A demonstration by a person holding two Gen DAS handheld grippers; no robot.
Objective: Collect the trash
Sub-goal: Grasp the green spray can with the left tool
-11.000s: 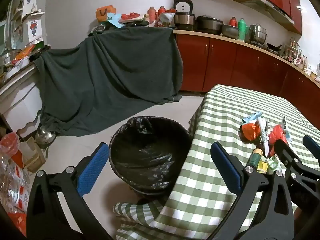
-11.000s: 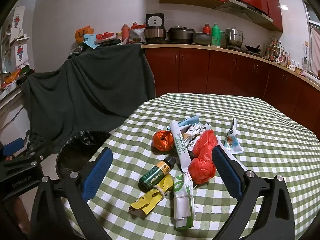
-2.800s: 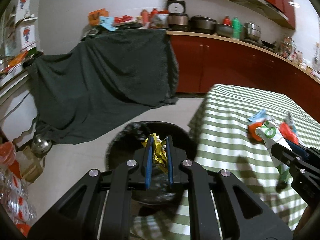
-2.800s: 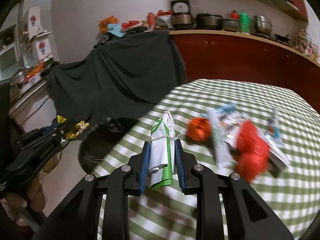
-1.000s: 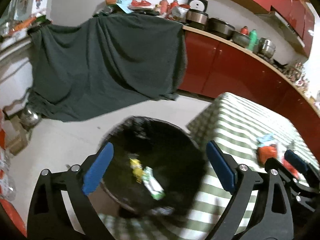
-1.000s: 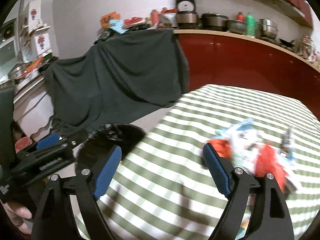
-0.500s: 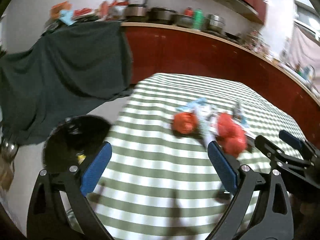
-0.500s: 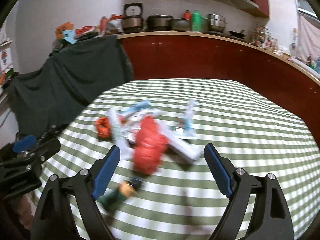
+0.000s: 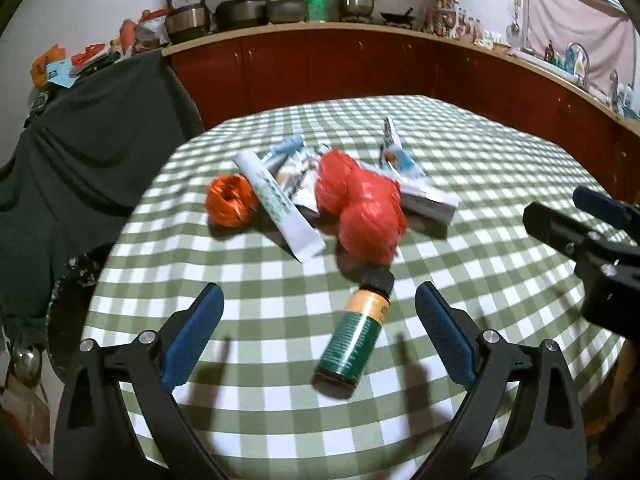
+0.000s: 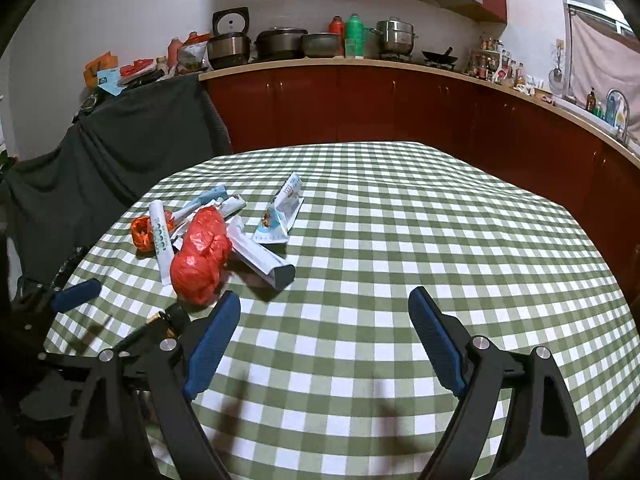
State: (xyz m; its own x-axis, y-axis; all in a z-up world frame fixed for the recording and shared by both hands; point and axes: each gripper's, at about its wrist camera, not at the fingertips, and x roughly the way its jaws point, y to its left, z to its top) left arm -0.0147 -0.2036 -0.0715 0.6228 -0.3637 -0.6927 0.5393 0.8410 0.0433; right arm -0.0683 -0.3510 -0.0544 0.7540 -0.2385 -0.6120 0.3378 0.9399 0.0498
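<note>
Two hand-held grippers hover over a round table draped in a green-and-white checked cloth [image 9: 500,168], both with blue-padded jaws spread wide and holding nothing. The left gripper [image 9: 318,330] points forward and slightly down across the table's near edge, its jaws flanking a dark green bottle with an orange band and black cap [image 9: 354,330] that lies on its side on the cloth, cap pointing away; neither pad touches it. The right gripper [image 10: 324,340] is level with it on the right, aimed over a bare stretch of cloth, and its black frame and blue tip show at the right edge of the left wrist view.

The remaining trash sits in a loose pile just beyond the bottle: a crumpled red plastic bag [image 9: 362,212] nearest the cap, a long white tube-shaped wrapper with green print [image 9: 278,204] to its left, a small scrunched orange bag [image 9: 230,200] beside that, and flat white-and-blue snack packets [image 10: 280,216] behind. The rim of a black-lined trash bin [image 9: 78,276] peeks out below the table's left edge, near a dark grey cloth thrown over furniture [image 9: 80,152]. Red kitchen cabinets [image 10: 360,104] line the wall behind.
</note>
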